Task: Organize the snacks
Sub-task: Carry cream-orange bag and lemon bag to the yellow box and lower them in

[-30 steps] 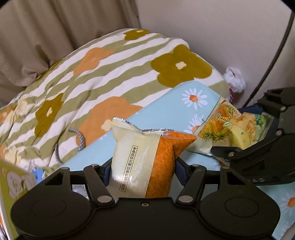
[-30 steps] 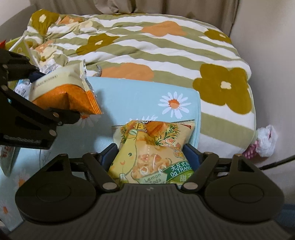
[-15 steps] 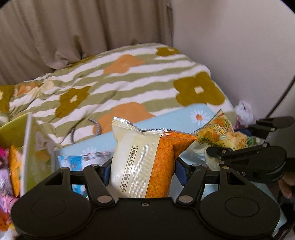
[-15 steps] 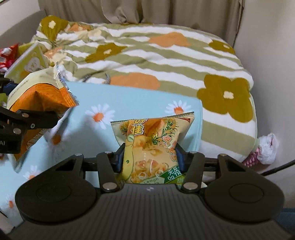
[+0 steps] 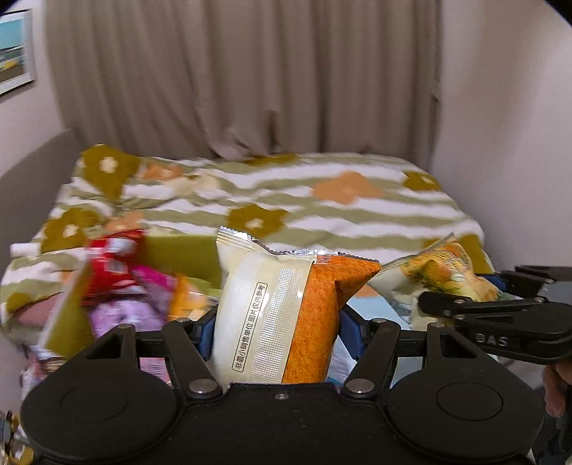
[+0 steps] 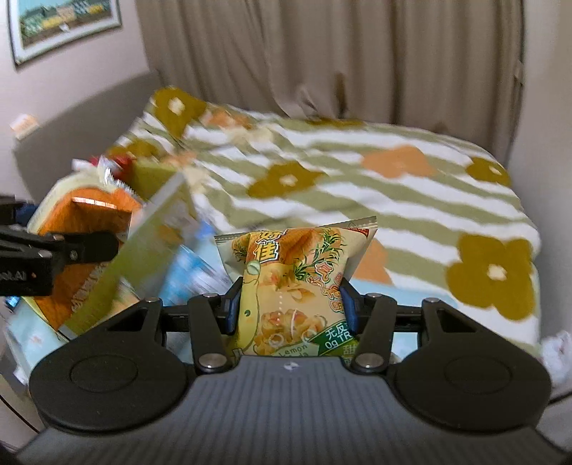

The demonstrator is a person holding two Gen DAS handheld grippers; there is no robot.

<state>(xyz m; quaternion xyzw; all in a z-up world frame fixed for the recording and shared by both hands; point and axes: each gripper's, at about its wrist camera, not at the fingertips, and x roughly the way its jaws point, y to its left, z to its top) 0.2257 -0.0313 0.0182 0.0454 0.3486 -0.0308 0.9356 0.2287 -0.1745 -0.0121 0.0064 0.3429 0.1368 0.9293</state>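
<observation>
Snacks sit in both claws above a bed [image 5: 357, 214] that fills the corner of the room, its quilt soft and striped green and white with olive and orange flowers. At far left a framed picture [image 6: 64, 28] hangs on the pale wall over a grey headboard [image 6: 82, 118]. Next comes a blurred heap of red, pink and purple packets [image 5: 118, 279] behind a tilted green box flap [image 6: 143, 250]. The left gripper [image 5: 277, 332] is clamped on an upright cream-and-orange packet [image 5: 279, 314] with a crimped foil top edge. Right of it, the right gripper [image 6: 291, 304] squeezes a crinkly yellow lemon-soda packet [image 6: 293, 286]; its jaws have just been closing, with that packet between them. Pleated beige curtains [image 5: 250, 78] hang behind the bed. The quilt's right half lies bare up to the plain wall [image 5: 500, 107], near a white fluffy thing [image 6: 557, 354].
</observation>
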